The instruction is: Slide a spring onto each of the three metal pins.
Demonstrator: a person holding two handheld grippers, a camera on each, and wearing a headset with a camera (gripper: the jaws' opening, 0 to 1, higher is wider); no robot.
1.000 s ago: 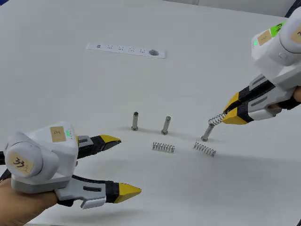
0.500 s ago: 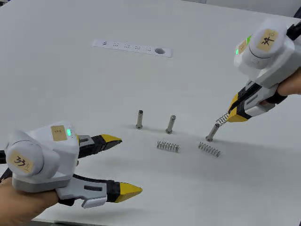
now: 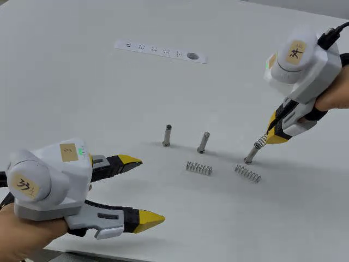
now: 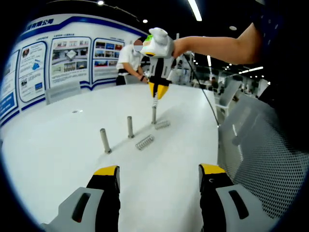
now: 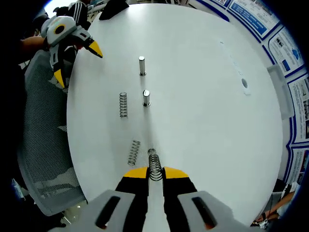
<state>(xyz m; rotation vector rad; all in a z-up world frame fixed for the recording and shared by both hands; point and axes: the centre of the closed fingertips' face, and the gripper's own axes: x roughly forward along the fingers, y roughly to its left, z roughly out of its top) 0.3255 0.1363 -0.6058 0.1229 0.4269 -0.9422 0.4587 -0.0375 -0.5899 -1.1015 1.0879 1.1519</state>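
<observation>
Above the white table the left gripper hangs with jaws wide, and the right gripper pinches a spring whose lower end meets the end pin. The spring looks light and bendy (apt to buckle), so a soft hold on its upper coils suits it.

pin: dull grey metal | spring: shiny steel wire | table: smooth matt white

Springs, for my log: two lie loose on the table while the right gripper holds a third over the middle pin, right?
Not the middle pin: the head view shows the right gripper holding the third spring over the end pin nearest it. The middle pin is bare. Two springs lie loose on the table.
</observation>
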